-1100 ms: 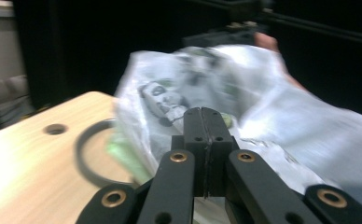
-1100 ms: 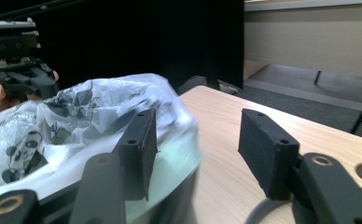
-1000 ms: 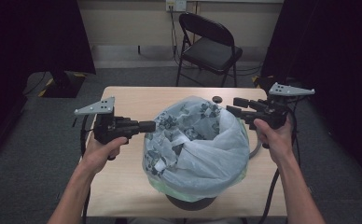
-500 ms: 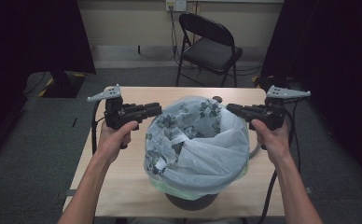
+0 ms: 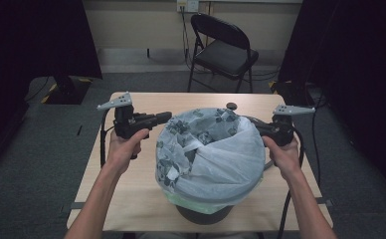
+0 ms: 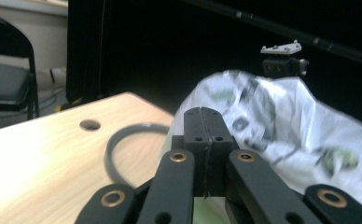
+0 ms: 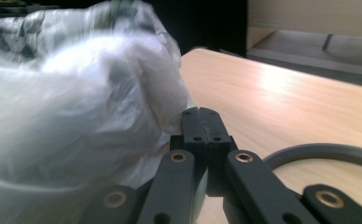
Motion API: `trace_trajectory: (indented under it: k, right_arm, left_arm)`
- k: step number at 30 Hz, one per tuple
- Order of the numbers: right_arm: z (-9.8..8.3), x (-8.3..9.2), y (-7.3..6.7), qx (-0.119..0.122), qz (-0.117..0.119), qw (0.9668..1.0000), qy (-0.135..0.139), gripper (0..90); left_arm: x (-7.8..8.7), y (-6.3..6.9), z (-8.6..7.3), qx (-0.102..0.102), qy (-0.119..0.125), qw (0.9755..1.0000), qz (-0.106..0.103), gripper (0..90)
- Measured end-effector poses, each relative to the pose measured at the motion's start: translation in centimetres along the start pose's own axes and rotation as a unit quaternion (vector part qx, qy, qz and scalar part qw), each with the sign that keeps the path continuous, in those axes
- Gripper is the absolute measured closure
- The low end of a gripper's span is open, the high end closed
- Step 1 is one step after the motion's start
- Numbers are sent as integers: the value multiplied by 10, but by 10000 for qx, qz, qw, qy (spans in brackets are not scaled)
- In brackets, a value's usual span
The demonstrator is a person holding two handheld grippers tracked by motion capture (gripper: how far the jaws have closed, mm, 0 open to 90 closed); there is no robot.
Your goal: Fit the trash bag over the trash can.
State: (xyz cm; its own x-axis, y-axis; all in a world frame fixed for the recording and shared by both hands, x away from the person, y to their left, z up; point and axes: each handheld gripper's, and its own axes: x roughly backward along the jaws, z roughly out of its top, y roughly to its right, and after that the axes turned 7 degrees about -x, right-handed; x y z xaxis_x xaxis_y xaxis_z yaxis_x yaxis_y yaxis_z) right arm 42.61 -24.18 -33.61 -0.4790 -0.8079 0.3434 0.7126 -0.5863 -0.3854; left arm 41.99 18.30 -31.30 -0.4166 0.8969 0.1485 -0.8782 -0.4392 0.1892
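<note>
The translucent white plastic bin liner printed with grey-green leaf shapes [image 5: 216,154] sits in the middle of the light wooden counter [image 5: 131,199], draped over the rim of a dark round bin [image 5: 203,213] whose base shows below the liner's lower edge on the side nearest the person. All places below are given relative to this liner. The left tool [image 5: 167,116] is level, at the liner's upper left edge, its tip just beside the plastic; whether it touches cannot be told from the high view. In the left gripper view the left tool's [image 6: 203,122] jaws are pressed together along one seam with nothing between them, having just been closing, and the liner [image 6: 281,121] rises directly behind the tip. The right tool [image 5: 254,123] lies at the liner's upper right edge, its tip against or under the bulging plastic. In the right gripper view the right tool's [image 7: 201,122] jaws are likewise closed flat on each other, having just been closing; the liner [image 7: 76,93] bulges just to their side, and no fold of plastic is seen pinched in the seam. A dark grey ring [image 6: 123,144] lies flat on the counter beside the liner's far edge. A black folding chair [image 5: 221,47] stands on the floor beyond the counter, well apart from the liner.
</note>
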Motion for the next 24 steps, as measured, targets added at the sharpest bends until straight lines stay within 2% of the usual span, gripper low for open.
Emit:
trace_trajectory:
  k: [1, 5, 8, 10, 11, 13, 16, 19, 20, 22, 24]
  right_arm:
    - [-6, -4, 2, -51, 20, 10000, -5, 900]
    - [-26, -18, 7, -52, -47, 9995, -318, 900]
    - [-29, -19, 10, -51, 55, 9995, -322, 900]
    - [-24, -16, 11, -59, -108, 9995, -299, 751]
    - [-20, -13, 10, -103, -201, 9994, -258, 683]
    - [-11, -6, 9, -130, -293, 9994, -91, 598]
    - [4, 6, 7, -171, -421, 9988, 201, 575]
    - [16, 14, 3, -173, -588, 9974, 380, 548]
    - [19, 16, 2, -169, -619, 9970, 440, 536]
    - [25, 19, -2, -171, -576, 9968, 519, 504]
    - [30, 20, -6, -154, -447, 9970, 619, 485]
  left_arm:
    - [0, -1, -2, 24, 1, 10000, -39, 900]
    - [0, -1, -10, -62, -188, 9998, -10, 900]
    - [3, -3, -12, -32, -178, 9998, 54, 900]
    - [8, -3, -10, -36, -109, 9999, 93, 892]
    - [11, -1, -9, -43, -80, 9999, 143, 859]
    - [17, 3, -5, -140, -63, 9997, 210, 797]
    - [27, 8, -1, -106, 120, 9993, 330, 690]
    - [36, 16, 5, -213, 297, 9989, 278, 619]
    - [37, 20, 7, -248, 312, 9989, 244, 588]
    - [34, 25, 9, -322, 273, 9991, -49, 553]
    - [29, 32, 11, -453, 176, 9988, -44, 517]
